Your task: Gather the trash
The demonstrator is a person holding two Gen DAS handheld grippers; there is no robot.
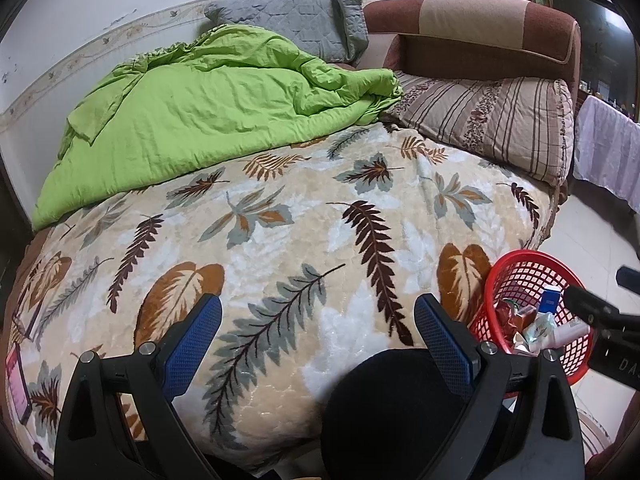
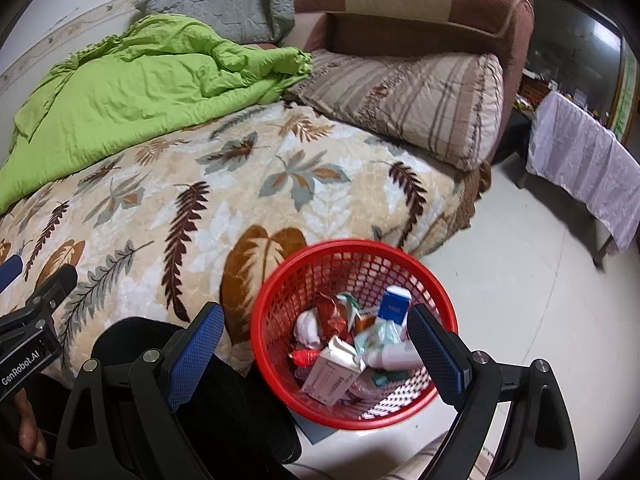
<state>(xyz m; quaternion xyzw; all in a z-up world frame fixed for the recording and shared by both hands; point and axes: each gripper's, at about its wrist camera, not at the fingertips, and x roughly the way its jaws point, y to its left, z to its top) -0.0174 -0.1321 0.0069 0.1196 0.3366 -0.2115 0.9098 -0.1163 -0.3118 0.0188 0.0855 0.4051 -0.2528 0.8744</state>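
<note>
Bed covered by a leaf-patterned blanket (image 1: 280, 220), with a crumpled green quilt (image 1: 208, 112), a grey quilted pillow (image 1: 296, 24) and a striped pillow (image 1: 492, 120) toward the brown upholstered headboard (image 1: 472, 36). The red mesh wastebasket (image 2: 280, 320) stands on the pale tiled floor (image 2: 540, 300), touching the bed's near edge; it holds the trash (image 2: 344, 344): wrappers, small cartons and a white bottle. Left gripper (image 1: 318, 326): jaws apart, empty, above the blanket. Right gripper (image 2: 316, 338): jaws wide apart, empty, over the basket's opening. A dark-clothed knee (image 1: 384, 400) lies below the left gripper. A cloth-draped table (image 2: 588, 176) stands well apart, at right.
</note>
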